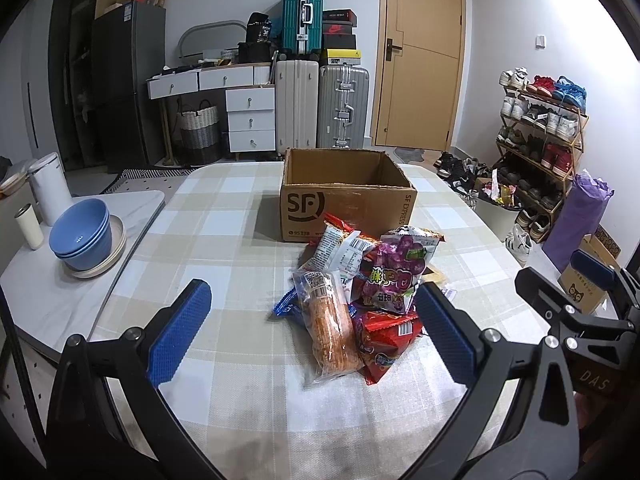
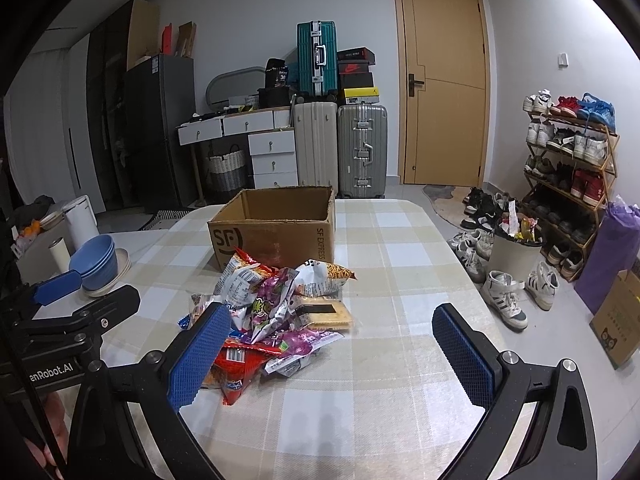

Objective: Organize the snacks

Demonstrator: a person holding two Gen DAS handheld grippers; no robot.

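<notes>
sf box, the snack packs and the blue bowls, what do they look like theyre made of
SF box: brown corrugated cardboard, matte, with rough cut top edges and printed logo.
Snack packs: thin plastic film, glossy and crinkled; the long pack is clear, showing orange food inside.
Blue bowls: smooth, semi-matte; plastic or glazed ceramic, cannot tell which.

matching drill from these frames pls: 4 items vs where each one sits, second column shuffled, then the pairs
Items:
1. cardboard box
2. snack pile
3. blue bowls
4. teal suitcase

Places:
A. side counter, on a plate
B. atop the pale suitcases
C. tablecloth, just behind the snacks
D. tablecloth, in front of the box

Pairs: 1-C, 2-D, 3-A, 4-B
</notes>
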